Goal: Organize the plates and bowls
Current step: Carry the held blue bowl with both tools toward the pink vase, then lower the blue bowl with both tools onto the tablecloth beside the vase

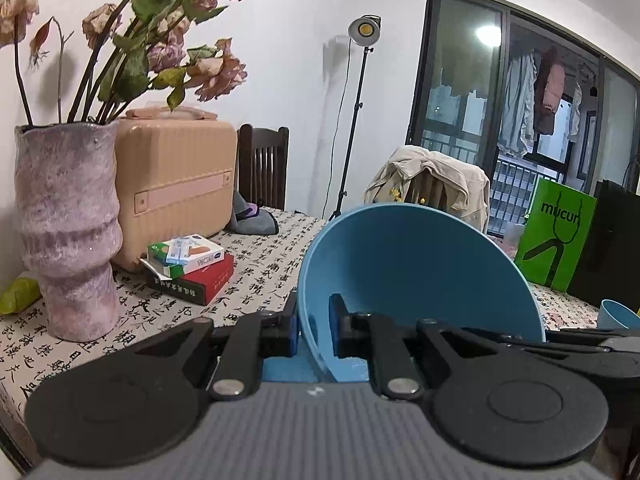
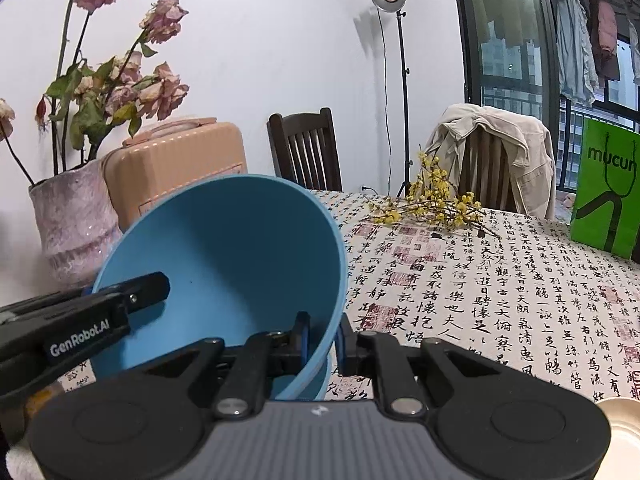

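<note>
Both claws are clamped on one blue bowl (image 2: 240, 256), held tilted above the cloth-covered table (image 2: 500, 300). Left gripper (image 1: 314, 330) pinches the rim with one pad inside, one outside; right gripper (image 2: 322, 342) grips the opposite rim the same way. Beside it stand a pink vase (image 1: 68, 232) and a peach suitcase (image 1: 176, 184). Another blue bowl (image 1: 618, 314) sits at the table's right.

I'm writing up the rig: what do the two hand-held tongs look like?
Both tongs, left and right, match: black linkage arms with silver pivot pins, blue pads on the fingers, round black discs, and a ribbed grey body. The left one carries white "GenRobot.AI" lettering on its side. No cables or sleeves show.
</note>
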The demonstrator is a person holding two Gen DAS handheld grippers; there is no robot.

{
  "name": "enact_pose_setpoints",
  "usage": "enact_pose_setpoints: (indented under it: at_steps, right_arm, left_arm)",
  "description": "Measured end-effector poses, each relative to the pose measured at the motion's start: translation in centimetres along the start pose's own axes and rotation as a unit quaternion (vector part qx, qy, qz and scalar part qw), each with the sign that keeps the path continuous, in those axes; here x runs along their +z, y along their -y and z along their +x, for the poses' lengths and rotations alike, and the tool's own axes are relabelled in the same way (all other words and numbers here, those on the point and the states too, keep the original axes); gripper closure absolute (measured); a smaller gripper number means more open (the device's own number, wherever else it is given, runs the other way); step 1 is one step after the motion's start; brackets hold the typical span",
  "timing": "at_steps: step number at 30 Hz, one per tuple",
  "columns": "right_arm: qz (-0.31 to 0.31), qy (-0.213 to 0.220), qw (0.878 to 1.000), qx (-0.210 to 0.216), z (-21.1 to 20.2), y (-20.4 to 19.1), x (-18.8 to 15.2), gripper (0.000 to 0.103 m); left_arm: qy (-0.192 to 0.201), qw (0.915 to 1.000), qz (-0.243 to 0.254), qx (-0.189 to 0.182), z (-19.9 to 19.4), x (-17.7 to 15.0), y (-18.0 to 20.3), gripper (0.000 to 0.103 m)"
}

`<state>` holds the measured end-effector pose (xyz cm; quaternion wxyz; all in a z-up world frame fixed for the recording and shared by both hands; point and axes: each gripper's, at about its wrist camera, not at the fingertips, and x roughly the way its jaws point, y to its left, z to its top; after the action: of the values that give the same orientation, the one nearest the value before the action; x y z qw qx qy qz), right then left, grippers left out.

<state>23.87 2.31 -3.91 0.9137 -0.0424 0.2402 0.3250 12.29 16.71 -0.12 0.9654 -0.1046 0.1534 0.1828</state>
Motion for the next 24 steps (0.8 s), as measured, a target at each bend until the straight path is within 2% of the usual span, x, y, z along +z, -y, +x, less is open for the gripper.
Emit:
enact_pose_setpoints:
  at_steps: [24]
  right_arm:
    - [0.02,-0.038,0.999,0.018,3.3,0.1,-0.4,0.09]
  left_arm:
    - [-0.053,0.9984,-0.017,0.008,2.4,-1.3,-1.6,0.089]
